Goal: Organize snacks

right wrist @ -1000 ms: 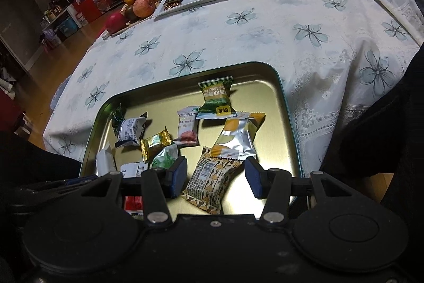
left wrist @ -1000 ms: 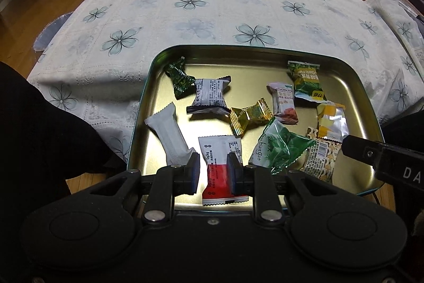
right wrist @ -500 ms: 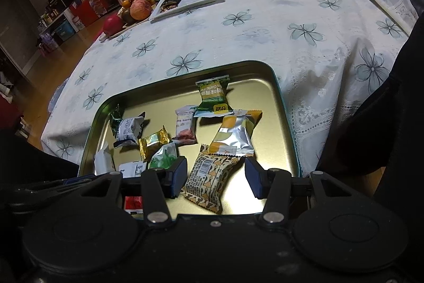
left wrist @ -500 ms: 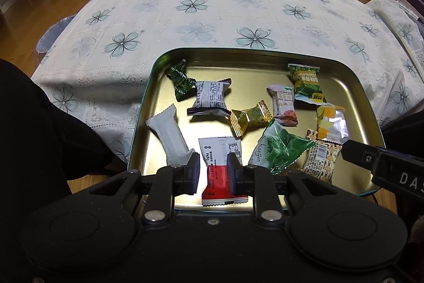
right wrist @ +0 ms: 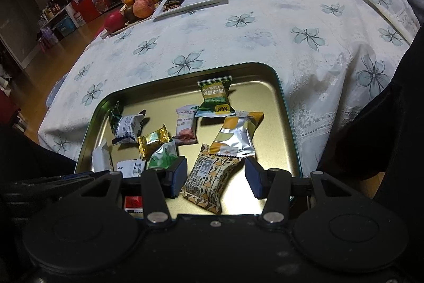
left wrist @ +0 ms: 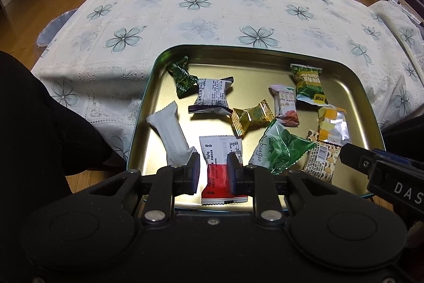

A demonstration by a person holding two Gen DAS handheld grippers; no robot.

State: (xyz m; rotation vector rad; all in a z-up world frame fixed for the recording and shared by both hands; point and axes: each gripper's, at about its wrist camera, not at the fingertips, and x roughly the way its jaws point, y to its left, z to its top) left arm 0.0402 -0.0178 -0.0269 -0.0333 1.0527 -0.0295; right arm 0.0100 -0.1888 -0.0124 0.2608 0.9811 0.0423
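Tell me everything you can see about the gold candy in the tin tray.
The gold candy is a small sweet in shiny, crinkly gold foil with pleated, fanned ends and a greenish label mid-body. It lies tilted near the middle of the metal tray. Whether it touches the white-and-black packet beside it is unclear. Neither gripper touches it.

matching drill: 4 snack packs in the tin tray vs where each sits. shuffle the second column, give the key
Things:
1. dark green twisted candy wrapper
2. plain white long bar packet
3. white-and-red flat sachet
4. brown patterned barcode pouch

Places in the gold metal tray:
A. between the open right gripper fingers
B. far left corner
C. between the left gripper fingers
D. along the left wall

Pairs: 1-B, 2-D, 3-C, 4-A
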